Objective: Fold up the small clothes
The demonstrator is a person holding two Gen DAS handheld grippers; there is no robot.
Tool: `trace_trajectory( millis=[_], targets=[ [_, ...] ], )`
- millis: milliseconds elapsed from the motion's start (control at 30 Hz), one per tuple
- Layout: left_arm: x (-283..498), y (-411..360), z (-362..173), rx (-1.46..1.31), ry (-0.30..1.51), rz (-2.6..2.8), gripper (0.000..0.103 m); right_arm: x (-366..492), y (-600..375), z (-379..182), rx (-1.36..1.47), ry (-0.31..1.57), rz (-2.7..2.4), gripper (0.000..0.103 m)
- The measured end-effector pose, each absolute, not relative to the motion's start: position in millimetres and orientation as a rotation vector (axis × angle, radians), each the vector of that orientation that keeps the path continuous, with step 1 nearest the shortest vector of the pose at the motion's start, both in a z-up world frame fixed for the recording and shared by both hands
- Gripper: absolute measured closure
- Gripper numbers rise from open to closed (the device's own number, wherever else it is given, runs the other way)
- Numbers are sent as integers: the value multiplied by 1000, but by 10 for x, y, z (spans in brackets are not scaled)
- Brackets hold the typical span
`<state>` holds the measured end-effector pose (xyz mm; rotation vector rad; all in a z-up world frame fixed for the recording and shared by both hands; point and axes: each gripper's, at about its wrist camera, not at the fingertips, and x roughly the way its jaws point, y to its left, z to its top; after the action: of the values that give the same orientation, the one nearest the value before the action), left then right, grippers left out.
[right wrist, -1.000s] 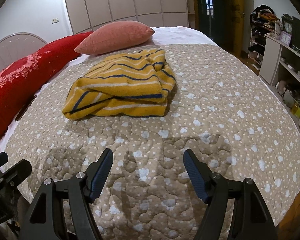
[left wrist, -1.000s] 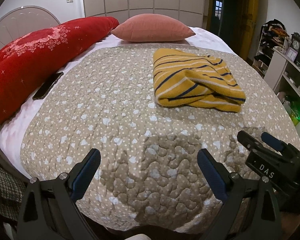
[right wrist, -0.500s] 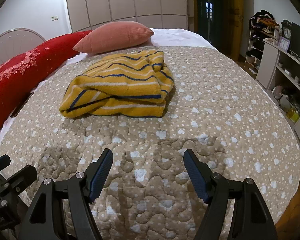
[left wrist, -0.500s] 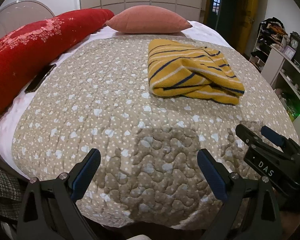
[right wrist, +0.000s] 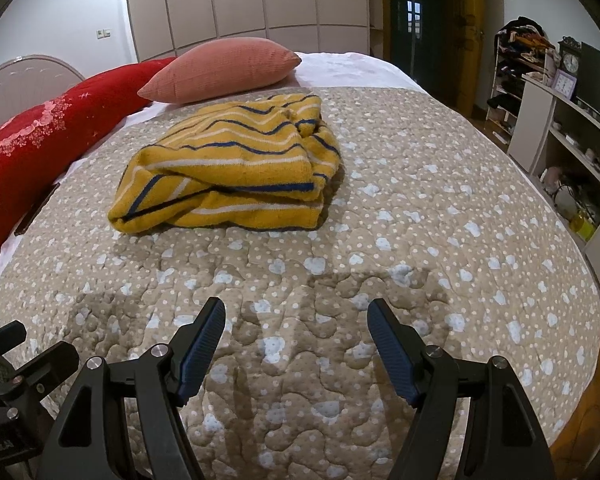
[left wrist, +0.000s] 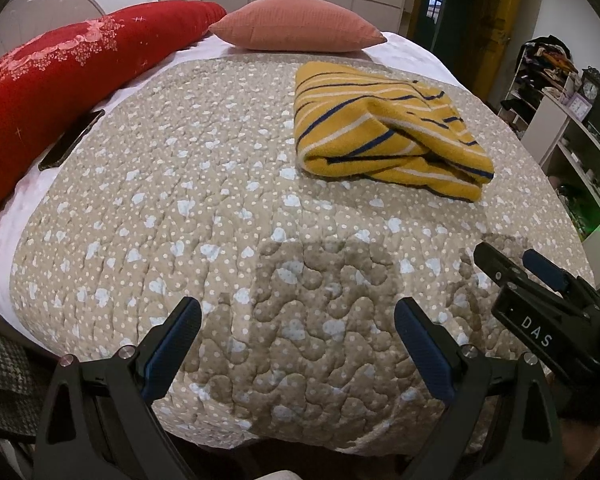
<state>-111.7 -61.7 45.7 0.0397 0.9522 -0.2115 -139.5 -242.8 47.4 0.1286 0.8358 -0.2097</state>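
Both claws wide open, empty, low in frame over the bed.
Left view: left claw (left wrist: 298, 340) below; sweater (left wrist: 384, 132) upper right, well apart. Right view: right claw (right wrist: 296, 336) below; sweater (right wrist: 228, 172) upper left, long axis across, seemingly nearer here.

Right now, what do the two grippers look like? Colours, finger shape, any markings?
Both match: black plastic frames with triangular cut-outs, silver screws at the pivots, and two tapered fingers faced with ribbed blue pads. Left gripper; right gripper. In the left wrist view the right gripper's side carries a black label reading "DAS" in white. No cables or sleeves visible.
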Motion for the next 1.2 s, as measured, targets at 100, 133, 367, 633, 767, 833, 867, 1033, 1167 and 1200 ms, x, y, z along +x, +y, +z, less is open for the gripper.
trace_trajectory(
  millis=[100, 133, 367, 633, 767, 833, 867, 1033, 1167, 1200],
  targets=[
    [-1106, -612, 438, 37, 959, -213, 6, -1387, -2425, 459, 128, 840, -209, 25],
    [-1102, -611, 431, 37, 962, -212, 6, -1380, -2422, 452, 129, 841, -210, 25],
    [-1084, -597, 386, 37, 977, -206, 6, -1360, -2430, 403, 136, 852, -212, 25],
    [-1083, -608, 357, 47, 983, -202, 6, -1372, -2437, 363, 137, 865, -218, 24],
    [-1092, -622, 367, 53, 976, -199, 6, -1379, -2442, 341, 139, 871, -221, 24],
    [-1107, -627, 390, 56, 966, -195, 6, -1382, -2441, 337, 139, 873, -220, 24],
    [-1114, -631, 402, 59, 963, -194, 6, -1387, -2440, 339, 139, 873, -219, 24],
    [-1167, -649, 476, 60, 948, -199, 6, -1430, -2440, 402, 137, 863, -224, 24],
    [-1219, -638, 591, 54, 925, -209, 6, -1501, -2456, 527, 130, 848, -240, 24],
    [-1237, -628, 633, 51, 916, -211, 6, -1529, -2460, 570, 127, 842, -247, 24]
  ],
)
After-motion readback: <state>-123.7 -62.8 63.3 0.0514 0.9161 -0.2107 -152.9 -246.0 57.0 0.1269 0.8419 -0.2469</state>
